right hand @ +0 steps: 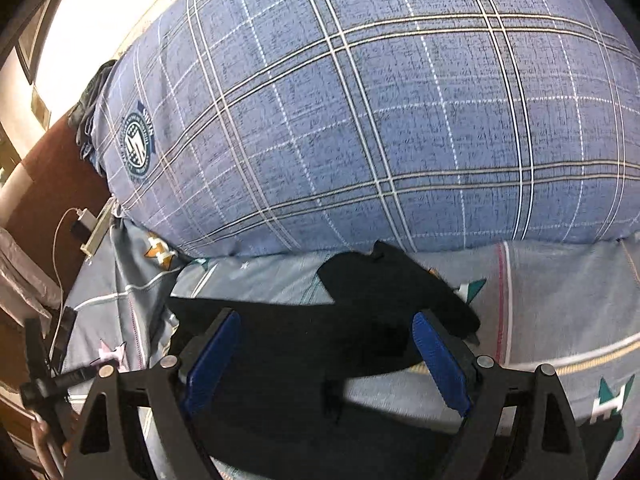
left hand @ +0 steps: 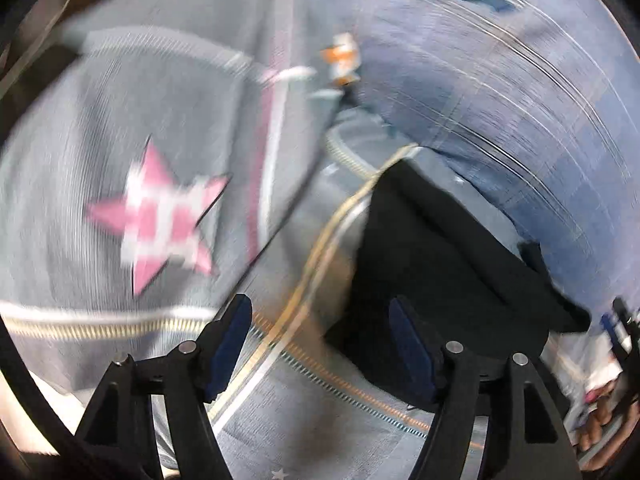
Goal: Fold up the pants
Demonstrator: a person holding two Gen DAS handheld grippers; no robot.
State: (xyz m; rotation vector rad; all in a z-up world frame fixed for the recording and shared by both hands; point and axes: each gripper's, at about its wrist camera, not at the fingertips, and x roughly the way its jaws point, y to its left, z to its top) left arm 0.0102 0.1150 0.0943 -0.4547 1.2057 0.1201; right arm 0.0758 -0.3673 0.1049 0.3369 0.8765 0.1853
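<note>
Both grippers — left gripper (left hand: 320, 344), right gripper (right hand: 326, 360) — hover low, fingers spread apart, over black pants (right hand: 304, 332).

Bed setting: grey star-print sheet (right hand: 560, 300) at 6 o'clock; blue plaid pillow (right hand: 380, 112) at 12; bright window light (right hand: 92, 12) at 10.

Home bedroom: bed with star-print sheet (right hand: 560, 280), blue plaid pillow (right hand: 380, 120) resting on it, charger (right hand: 82, 226) beside.

Black pants (right hand: 360, 296), blue plaid pillow (right hand: 360, 120)
</note>
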